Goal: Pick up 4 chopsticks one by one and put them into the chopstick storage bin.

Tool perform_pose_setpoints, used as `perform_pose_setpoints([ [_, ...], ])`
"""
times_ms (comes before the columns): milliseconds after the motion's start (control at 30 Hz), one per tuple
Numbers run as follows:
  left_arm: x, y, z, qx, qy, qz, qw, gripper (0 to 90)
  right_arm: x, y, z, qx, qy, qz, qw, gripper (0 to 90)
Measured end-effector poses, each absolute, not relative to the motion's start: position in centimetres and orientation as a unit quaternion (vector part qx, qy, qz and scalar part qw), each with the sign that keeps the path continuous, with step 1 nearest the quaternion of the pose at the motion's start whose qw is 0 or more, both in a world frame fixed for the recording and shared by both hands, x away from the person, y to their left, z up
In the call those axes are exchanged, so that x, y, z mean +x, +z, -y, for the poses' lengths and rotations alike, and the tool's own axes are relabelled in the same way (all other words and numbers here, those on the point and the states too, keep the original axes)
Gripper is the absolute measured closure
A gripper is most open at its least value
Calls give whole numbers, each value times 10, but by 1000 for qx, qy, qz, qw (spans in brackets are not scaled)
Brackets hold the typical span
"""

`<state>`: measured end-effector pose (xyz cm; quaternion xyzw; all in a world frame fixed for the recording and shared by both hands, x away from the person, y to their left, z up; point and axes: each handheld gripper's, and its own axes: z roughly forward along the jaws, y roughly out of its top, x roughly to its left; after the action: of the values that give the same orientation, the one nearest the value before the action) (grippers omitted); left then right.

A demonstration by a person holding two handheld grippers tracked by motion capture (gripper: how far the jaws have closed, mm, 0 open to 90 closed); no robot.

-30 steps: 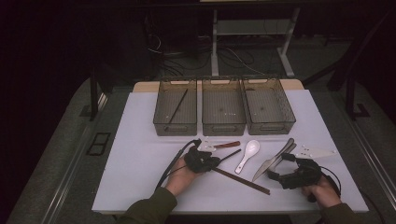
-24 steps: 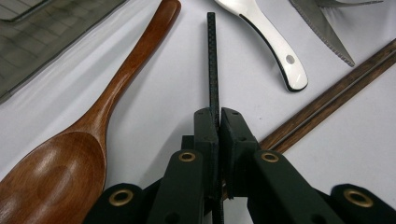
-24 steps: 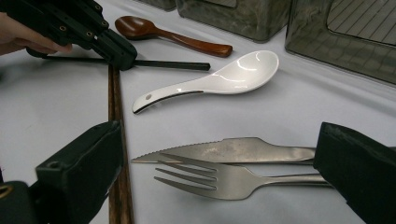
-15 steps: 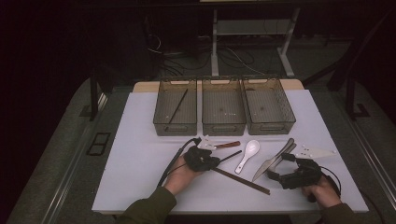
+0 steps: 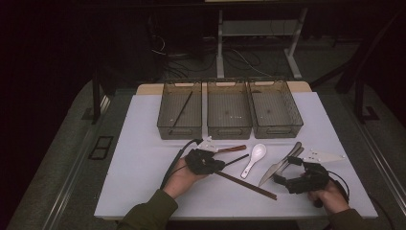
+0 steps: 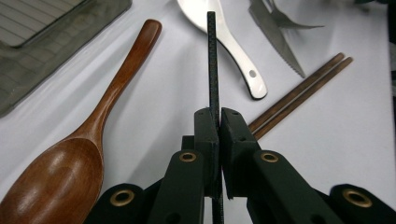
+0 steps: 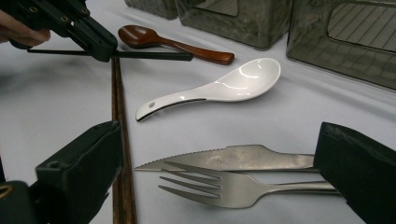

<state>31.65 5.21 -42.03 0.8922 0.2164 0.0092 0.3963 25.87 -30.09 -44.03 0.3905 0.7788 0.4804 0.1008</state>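
My left gripper (image 5: 218, 165) (image 6: 219, 116) is shut on a thin black chopstick (image 6: 212, 60) (image 5: 238, 160), which sticks out past the jaws toward the white spoon (image 6: 233, 37) (image 5: 253, 158). A wooden spoon (image 6: 93, 130) (image 5: 232, 149) lies beside it. Two brown chopsticks (image 5: 249, 184) (image 6: 299, 93) lie side by side across the table's front. My right gripper (image 5: 282, 178) (image 7: 219, 158) stands open and low over the table, its jaws on either side of a steel knife (image 7: 233, 156) and fork (image 7: 219, 186) without touching them.
Three smoked-plastic bins (image 5: 180, 129) (image 5: 229, 129) (image 5: 275, 129) stand in a row at the back of the white table (image 5: 139, 167). The left bin holds a dark chopstick (image 5: 183, 109). The table's front edge is close to both hands.
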Motion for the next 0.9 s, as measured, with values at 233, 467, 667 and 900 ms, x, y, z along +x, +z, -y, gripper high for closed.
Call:
perform_pose_setpoints([
  [233, 319, -414, -60, 890, 9, -214, 403, 850, 260, -442, 296, 382, 472, -788, 100, 16],
  [467, 320, -407, -69, 887, 14, -218, 407, 850, 260, -442, 297, 380, 467, -792, 102, 16],
  [667, 322, -401, -76, 883, 23, -225, 411, 850, 260, -442, 297, 379, 467, -792, 103, 16],
  [900, 327, -394, -89, 877, 35, -237, 417, 850, 260, -442, 297, 380, 466, -793, 102, 16],
])
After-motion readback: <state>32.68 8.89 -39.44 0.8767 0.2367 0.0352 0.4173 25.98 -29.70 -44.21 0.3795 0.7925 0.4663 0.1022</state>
